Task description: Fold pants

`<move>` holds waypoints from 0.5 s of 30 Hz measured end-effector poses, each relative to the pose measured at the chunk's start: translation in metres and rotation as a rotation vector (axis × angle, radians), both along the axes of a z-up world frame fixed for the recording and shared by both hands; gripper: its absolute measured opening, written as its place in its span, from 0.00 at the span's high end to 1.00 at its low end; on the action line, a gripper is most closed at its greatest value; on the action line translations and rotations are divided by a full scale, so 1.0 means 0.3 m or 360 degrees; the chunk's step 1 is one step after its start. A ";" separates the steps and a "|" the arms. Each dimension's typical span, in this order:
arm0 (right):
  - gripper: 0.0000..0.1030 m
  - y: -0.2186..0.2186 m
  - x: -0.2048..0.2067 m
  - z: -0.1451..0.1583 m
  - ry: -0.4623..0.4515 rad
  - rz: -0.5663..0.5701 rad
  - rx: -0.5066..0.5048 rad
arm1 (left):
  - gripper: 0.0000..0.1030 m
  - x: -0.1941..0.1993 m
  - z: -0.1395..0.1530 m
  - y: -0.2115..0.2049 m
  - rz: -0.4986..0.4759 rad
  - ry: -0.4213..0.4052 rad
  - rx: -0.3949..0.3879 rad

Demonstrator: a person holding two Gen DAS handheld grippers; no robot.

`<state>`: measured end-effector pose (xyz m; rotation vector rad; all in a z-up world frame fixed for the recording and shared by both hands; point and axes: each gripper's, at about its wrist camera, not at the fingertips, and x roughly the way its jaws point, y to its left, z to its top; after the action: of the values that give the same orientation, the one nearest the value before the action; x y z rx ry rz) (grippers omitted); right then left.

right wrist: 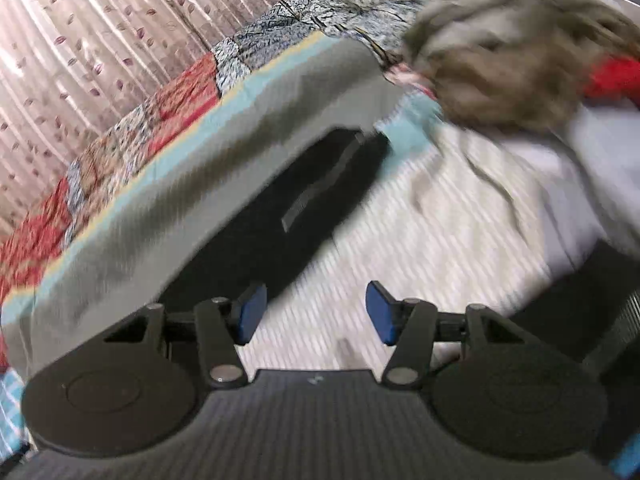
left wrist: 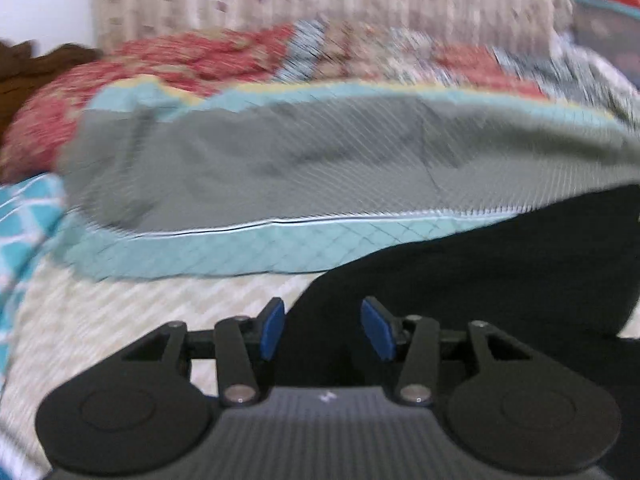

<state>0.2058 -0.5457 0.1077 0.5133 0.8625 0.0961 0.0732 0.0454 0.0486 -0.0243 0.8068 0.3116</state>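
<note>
The black pants (left wrist: 480, 272) lie on the pale striped bedsheet (left wrist: 120, 320), partly tucked under the edge of a grey quilt. My left gripper (left wrist: 324, 328) hovers over their near end. Its blue pads (left wrist: 272, 328) stand apart, and the black cloth shows in the gap behind them without being pinched. In the right wrist view the pants (right wrist: 288, 216) run as a long dark strip along the quilt's edge. My right gripper (right wrist: 316, 312) is open just right of that strip, with only bedsheet (right wrist: 400, 240) showing between its fingers. Both views are blurred.
A grey quilt (left wrist: 300, 160) with a teal border and a red patchwork side (left wrist: 180, 56) lies across the bed behind the pants. A heap of brownish and white clothes (right wrist: 500, 64) sits at the right. A leaf-print curtain (right wrist: 80, 40) hangs behind the bed.
</note>
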 end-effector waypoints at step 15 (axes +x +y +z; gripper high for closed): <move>0.41 0.211 0.776 -0.272 0.0440 -0.0250 -0.0277 | 0.56 0.185 -0.282 -0.022 -0.0388 0.0149 0.0240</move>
<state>0.4388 -0.4823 0.0261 0.4343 1.0855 -0.1969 0.1286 0.0389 -0.0360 0.2298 0.8672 0.1428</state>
